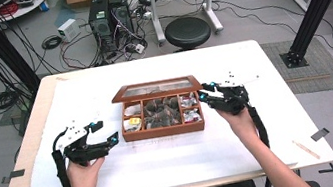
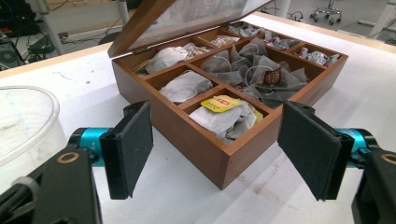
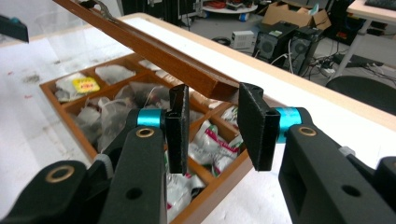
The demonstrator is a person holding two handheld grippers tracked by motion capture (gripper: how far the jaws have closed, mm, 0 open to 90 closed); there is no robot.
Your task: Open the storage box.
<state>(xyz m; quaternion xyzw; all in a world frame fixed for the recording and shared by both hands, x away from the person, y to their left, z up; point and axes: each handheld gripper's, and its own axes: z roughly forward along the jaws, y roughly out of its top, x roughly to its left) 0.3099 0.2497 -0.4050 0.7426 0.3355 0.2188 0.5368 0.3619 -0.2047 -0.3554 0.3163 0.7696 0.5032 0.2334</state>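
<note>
Right claw [image 3: 212,133] pinching corner of tea box lid [image 3: 154,51], lid half raised; left claw [image 2: 219,154] wide open, empty, near box's left side.

No legible text — red print on yellow tea-bag tag [image 2: 221,103] too small; unreadable

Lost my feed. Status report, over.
Right gripper shut on lid corner, lid raised. Left gripper open, empty, beside box. Nothing in the way.

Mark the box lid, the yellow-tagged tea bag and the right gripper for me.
box lid [image 3: 187,70], right gripper view, on its wooden front rail.
yellow-tagged tea bag [image 2: 221,104], left gripper view, on the yellow tag.
right gripper [image 3: 214,128], right gripper view, midway between its fingertips.
</note>
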